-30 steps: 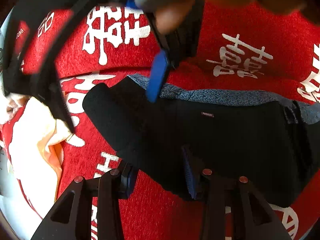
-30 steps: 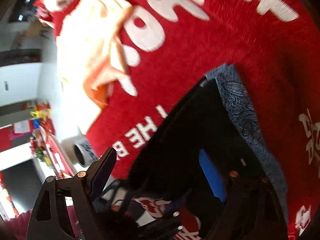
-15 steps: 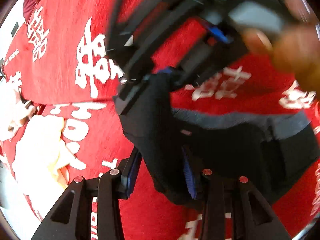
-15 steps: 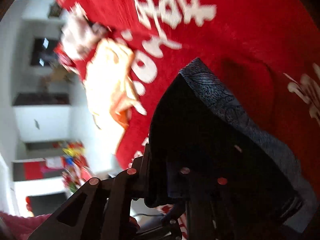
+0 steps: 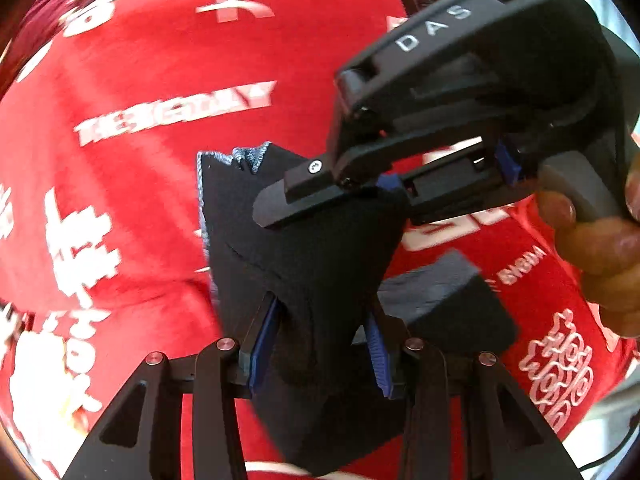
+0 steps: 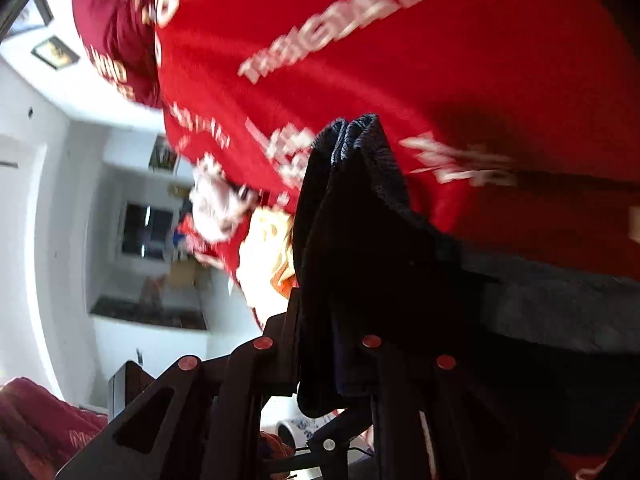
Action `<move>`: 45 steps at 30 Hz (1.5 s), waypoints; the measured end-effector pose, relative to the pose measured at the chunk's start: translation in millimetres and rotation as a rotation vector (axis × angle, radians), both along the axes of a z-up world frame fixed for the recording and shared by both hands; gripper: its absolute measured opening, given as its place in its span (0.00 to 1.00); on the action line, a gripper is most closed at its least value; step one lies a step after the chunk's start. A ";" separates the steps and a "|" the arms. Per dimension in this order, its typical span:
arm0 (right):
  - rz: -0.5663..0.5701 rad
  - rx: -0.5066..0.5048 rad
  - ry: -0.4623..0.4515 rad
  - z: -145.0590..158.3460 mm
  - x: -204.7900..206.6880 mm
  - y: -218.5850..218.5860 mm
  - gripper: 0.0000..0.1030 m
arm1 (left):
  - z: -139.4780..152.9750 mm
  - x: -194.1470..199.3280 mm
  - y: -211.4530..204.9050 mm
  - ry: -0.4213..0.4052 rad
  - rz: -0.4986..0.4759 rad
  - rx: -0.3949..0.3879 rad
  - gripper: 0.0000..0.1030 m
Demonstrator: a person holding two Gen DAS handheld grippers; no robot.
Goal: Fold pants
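- Biggest thing we see: red blanket (image 5: 168, 184) w/ white lettering, filling the bg in both wrist views.
- Black pants (image 5: 312, 248) hang above it, bunched up btwn our two grippers; grey patterned edge (image 5: 248, 156) sticks up at the top. In the right wrist view the pants (image 6: 360, 232) drape over the fingers and off to the right.
- Right gripper (image 5: 320, 196) comes in from the upper right in the left cam, hand (image 5: 600, 248) on its handle, fingers squeezed together on the upper fold of the pants.
- Left gripper (image 5: 320, 344) at the bottom, blue pads (image 5: 262, 344) pinching a thick wad of the pants.
- Pale yellow-white cloth (image 6: 264, 248) lies on the blanket behind the pants, blurry tbh.
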State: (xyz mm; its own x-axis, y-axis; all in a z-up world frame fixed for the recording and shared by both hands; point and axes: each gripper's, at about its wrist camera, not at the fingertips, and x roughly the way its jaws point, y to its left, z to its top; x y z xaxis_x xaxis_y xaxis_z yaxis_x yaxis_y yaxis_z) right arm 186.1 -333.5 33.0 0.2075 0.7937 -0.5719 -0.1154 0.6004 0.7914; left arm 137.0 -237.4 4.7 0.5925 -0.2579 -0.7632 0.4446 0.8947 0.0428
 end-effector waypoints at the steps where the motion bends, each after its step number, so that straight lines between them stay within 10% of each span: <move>1: -0.029 0.005 -0.003 -0.8 -6.7 -19.3 0.14 | -0.9 -0.6 -14.5 0.001 -0.026 0.010 0.41; 12: -0.284 0.004 0.126 -95.2 -86.6 -176.7 0.16 | -83.5 -44.5 -151.3 0.126 -0.280 0.153 0.41; 24: -0.348 -0.091 0.236 -160.2 -107.3 -196.9 0.19 | -105.4 -62.0 -142.3 0.222 -0.287 0.172 0.65; 32: -0.314 -0.392 0.228 -128.5 -107.9 -170.4 0.36 | -72.2 -28.8 -60.3 0.241 -0.107 0.152 0.65; 40: -0.381 -0.497 0.124 -93.0 -124.2 -170.1 0.41 | -105.2 31.4 14.3 0.378 0.204 0.176 0.65; 45: -0.277 -0.508 0.074 -92.9 -102.2 -135.5 0.41 | -125.8 23.4 20.3 0.352 0.215 0.213 0.85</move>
